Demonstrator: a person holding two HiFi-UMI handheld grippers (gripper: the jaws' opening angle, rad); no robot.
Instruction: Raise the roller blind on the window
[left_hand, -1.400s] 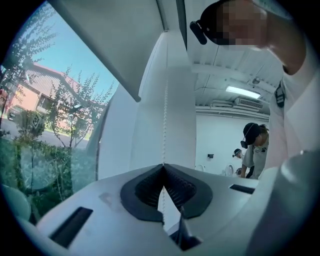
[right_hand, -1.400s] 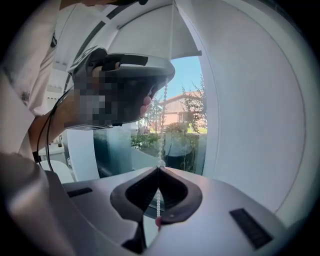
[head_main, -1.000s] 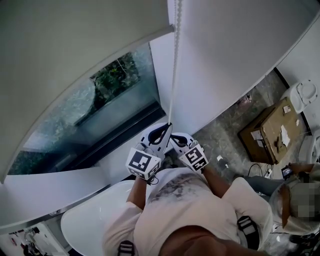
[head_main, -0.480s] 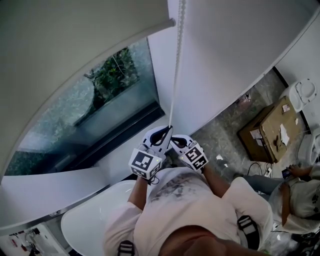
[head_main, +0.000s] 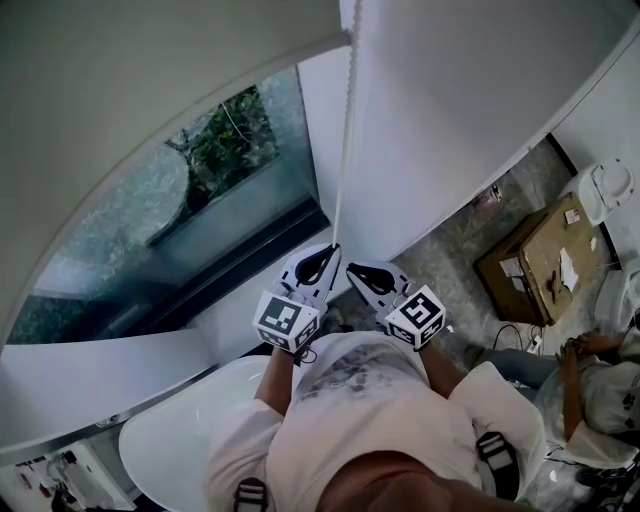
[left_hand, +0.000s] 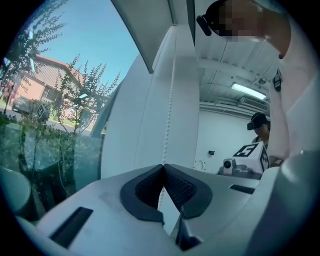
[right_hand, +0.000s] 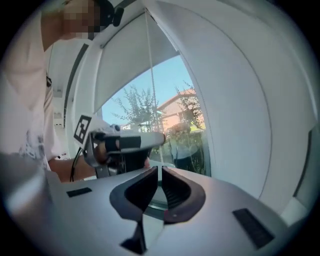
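Observation:
The pale roller blind (head_main: 150, 70) hangs over the upper part of the window, its bottom bar slanting across the head view. A white bead chain (head_main: 345, 130) drops along the window's right edge to my left gripper (head_main: 322, 258), which is shut on it. In the left gripper view the chain (left_hand: 170, 110) rises straight from the closed jaw tips (left_hand: 163, 166). My right gripper (head_main: 356, 270) sits just right of the chain, apart from it. Its jaws (right_hand: 159, 169) are shut with nothing between them, and the chain (right_hand: 150, 60) ends at the left gripper (right_hand: 125, 142) ahead.
Trees and a house show through the window glass (head_main: 220, 150). A white bathtub (head_main: 180, 430) lies below the sill. A cardboard box (head_main: 540, 260), a toilet (head_main: 610, 190) and a seated person (head_main: 600, 390) are at the right on the stone floor.
My right gripper has come off the chain and swung to the right. The left gripper stays shut on the chain. The blind's bottom bar has risen a little.

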